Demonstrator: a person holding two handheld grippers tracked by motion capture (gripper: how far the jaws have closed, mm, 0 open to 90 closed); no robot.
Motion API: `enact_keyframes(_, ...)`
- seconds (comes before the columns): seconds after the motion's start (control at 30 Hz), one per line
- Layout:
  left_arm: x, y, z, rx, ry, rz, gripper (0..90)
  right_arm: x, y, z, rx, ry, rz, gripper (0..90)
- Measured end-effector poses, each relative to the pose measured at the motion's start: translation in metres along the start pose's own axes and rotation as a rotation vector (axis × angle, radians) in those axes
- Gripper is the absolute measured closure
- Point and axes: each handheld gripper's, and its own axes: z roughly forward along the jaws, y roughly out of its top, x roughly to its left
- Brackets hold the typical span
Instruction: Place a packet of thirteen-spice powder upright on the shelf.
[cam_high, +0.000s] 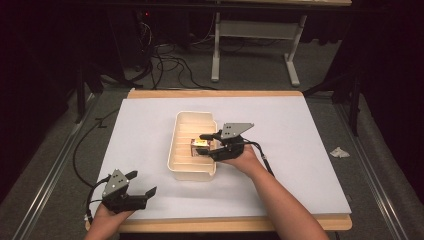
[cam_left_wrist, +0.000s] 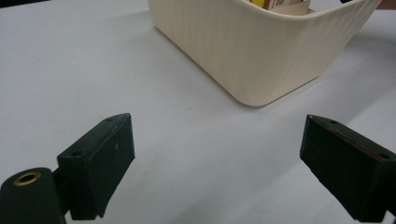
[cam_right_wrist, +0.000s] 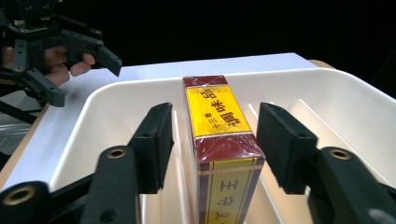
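- Right gripper view looks along the right gripper (cam_right_wrist: 212, 140), whose two black jaws stand apart on either side of a red and yellow box (cam_right_wrist: 219, 135); a gap shows between each pad and the box, so the jaws are released and not pressing it.
- That box stands inside a cream tub (cam_right_wrist: 341, 88) with ribbed inner walls, its top face wrapped in shiny film and printed with characters.
- High view places the right gripper (cam_high: 212, 145) over the tub's right rim, the box (cam_high: 199, 147) sitting near the middle of the tub (cam_high: 192, 172).
- Left gripper (cam_high: 135, 187) rests low at the near left corner of the table, well apart from the tub, jaws spread wide with nothing between them; the left gripper view shows bare sheet between its pads and the tub's rounded corner (cam_left_wrist: 261, 56) ahead.
- A pale sheet (cam_high: 300, 150) covers the wooden table (cam_high: 225, 223), whose edge shows along the near and far sides.
- Around the table lies grey carpet (cam_high: 250, 65), with black cables (cam_high: 170, 62), the legs of a white desk (cam_high: 292, 65) beyond, and a crumpled scrap (cam_high: 339, 152) on the floor at the right.
- Wide open sheet lies left, right and behind the tub; the near edge of the tub sits closer to the table's front.
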Motion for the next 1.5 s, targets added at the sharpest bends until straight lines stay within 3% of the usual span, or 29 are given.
enact_keyframes(0.47, 0.0, 0.0, 0.0, -0.001, -0.001, -0.005, 10.7, 0.004, 0.007, -0.001, -0.017, -0.051, 0.016, 23.9)
enact_keyframes(0.97, 0.001, 0.0, -0.001, -0.002, -0.001, -0.003, 10.7, 0.006, 0.008, -0.01, 0.007, -0.074, 0.025, 20.9)
enact_keyframes(1.4, -0.001, -0.001, 0.0, 0.001, -0.003, 0.0, 10.7, 0.009, 0.003, -0.046, 0.033, -0.192, 0.065, 15.5)
enact_keyframes(1.5, -0.001, 0.0, 0.0, -0.001, -0.002, 0.0, 10.7, 0.009, -0.001, -0.06, 0.039, -0.245, 0.086, 15.5)
